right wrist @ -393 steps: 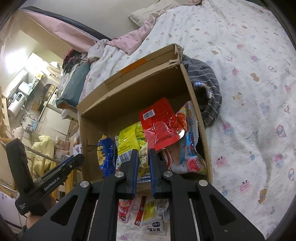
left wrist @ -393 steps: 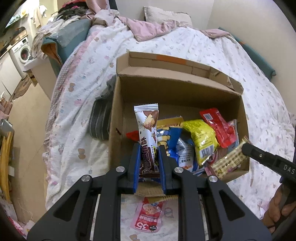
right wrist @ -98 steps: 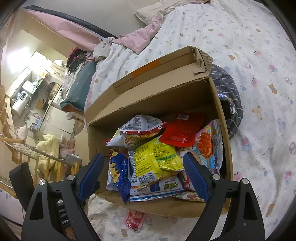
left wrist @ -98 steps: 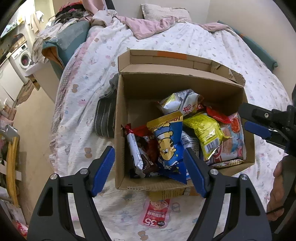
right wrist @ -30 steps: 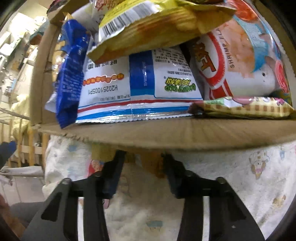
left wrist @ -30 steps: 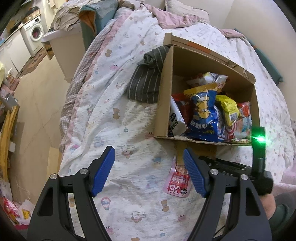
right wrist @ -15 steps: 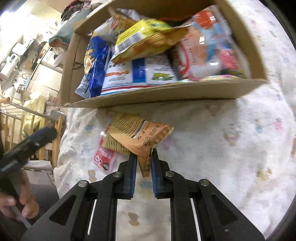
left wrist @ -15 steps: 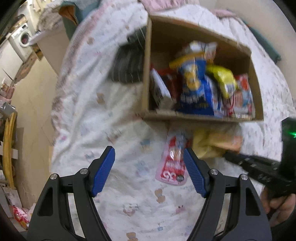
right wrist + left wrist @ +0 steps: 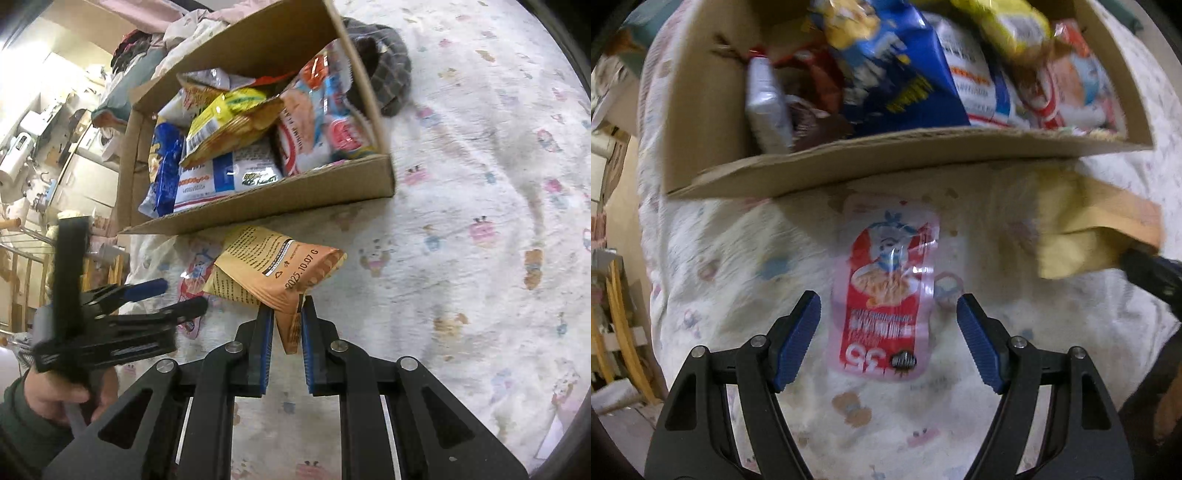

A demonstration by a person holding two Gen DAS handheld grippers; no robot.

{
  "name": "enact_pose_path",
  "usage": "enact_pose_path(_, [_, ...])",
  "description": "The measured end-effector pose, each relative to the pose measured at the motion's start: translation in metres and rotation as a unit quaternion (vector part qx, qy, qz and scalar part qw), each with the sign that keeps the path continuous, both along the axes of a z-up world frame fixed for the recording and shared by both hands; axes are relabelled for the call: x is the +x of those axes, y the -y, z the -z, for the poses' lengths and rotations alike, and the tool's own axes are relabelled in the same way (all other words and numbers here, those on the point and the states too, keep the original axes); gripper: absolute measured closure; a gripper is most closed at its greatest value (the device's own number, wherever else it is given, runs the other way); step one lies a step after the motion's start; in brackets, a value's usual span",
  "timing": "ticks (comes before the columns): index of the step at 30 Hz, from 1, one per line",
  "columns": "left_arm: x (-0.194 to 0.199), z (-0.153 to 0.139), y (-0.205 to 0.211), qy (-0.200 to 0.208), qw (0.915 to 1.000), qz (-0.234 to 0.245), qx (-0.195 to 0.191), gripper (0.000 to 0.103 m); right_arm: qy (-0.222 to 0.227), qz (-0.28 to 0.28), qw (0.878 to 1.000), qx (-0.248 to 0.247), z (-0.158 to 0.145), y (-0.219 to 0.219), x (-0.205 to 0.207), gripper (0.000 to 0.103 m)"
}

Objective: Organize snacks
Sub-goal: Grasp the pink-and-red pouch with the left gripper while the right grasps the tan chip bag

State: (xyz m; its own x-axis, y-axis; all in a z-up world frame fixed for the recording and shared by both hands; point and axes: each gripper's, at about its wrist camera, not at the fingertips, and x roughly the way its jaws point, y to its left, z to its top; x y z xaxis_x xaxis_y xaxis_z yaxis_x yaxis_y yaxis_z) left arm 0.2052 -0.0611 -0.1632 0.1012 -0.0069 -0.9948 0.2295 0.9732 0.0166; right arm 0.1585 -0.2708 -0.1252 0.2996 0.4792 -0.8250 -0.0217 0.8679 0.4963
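Right gripper (image 9: pixel 287 325) now pinching the orange packet (image 9: pixel 280 266), pulled from under the box (image 9: pixel 258 206); left gripper (image 9: pixel 888 321), jaws wide, dropping onto the red packet (image 9: pixel 886 284) next.

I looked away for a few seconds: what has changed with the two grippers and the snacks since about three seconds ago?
The right gripper, open then, has shut on the orange snack bag and lifted it from beside the cardboard box. The left gripper moved down over the red packet, jaws still open. The red packet stays on the bedspread.

Box (image 9: pixel 266 206) matt brown cardboard; red packet (image 9: pixel 886 291) glossy plastic film; orange bag (image 9: pixel 284 269) matt foil-like; bedsheet (image 9: pixel 480 184) soft printed cloth.
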Motion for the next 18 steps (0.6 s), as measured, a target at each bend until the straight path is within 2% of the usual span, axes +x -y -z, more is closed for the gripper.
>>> enact_pose_path(6, [0.008,0.022,0.011,-0.021,0.9996,-0.005,0.02,0.029,0.006,0.006,1.0,0.008,-0.002,0.014,-0.005,0.088])
enact_pose_path(10, [0.007,0.023,0.01,-0.023,0.9997,-0.01,0.005,0.031,0.008,0.009,1.0,0.011,-0.003,0.018,-0.006,0.088])
enact_pose_path(13, [0.005,0.021,0.005,-0.015,0.9998,-0.012,0.002,0.048,0.009,0.007,1.0,0.012,-0.005,0.016,-0.005,0.088])
enact_pose_path(15, [-0.001,0.018,0.005,-0.009,0.9999,-0.006,0.004,0.051,0.013,0.002,1.0,0.01,-0.007,0.013,-0.004,0.088])
enact_pose_path(17, [-0.008,0.015,0.007,-0.003,1.0,0.001,0.005,0.062,0.016,0.0,1.0,0.01,-0.009,0.01,-0.003,0.088])
enact_pose_path(18, [-0.011,0.012,0.009,-0.002,1.0,0.003,0.004,0.064,0.017,0.0,1.0,0.011,-0.01,0.01,-0.002,0.088])
